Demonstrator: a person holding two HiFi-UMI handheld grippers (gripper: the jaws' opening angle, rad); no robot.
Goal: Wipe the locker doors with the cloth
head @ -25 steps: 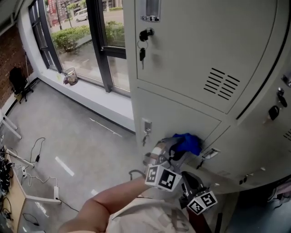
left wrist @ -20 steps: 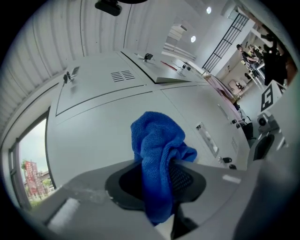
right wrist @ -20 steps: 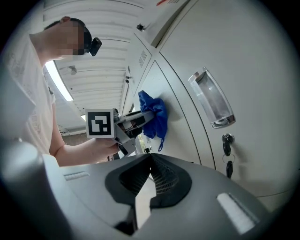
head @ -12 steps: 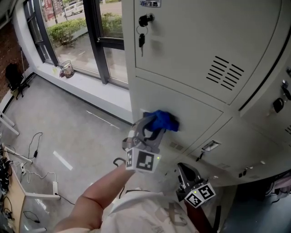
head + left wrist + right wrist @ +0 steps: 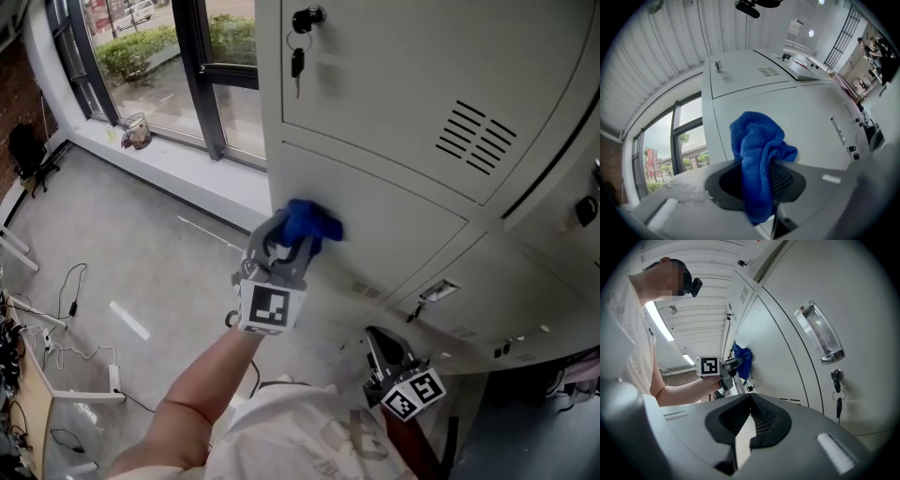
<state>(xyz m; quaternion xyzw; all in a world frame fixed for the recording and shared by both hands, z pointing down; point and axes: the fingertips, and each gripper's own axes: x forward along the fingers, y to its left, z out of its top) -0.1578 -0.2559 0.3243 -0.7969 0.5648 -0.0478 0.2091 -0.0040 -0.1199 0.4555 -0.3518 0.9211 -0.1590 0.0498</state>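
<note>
The cloth [image 5: 310, 223] is a bright blue, nubbly microfibre rag, bunched into soft folds. The left gripper [image 5: 295, 236] has its jaws clamped on it and presses it against a locker door [image 5: 403, 234], near the door's left edge and just below the seam above. The doors are smooth, pale grey painted metal. The upper one has slanted vent slots [image 5: 476, 138] and a key [image 5: 297, 62] hanging from its lock. The right gripper [image 5: 382, 349] sits low by the lockers, its ribbed dark jaws together with nothing between them. The only printing I can see is the black-and-white marker cube [image 5: 272, 307].
</note>
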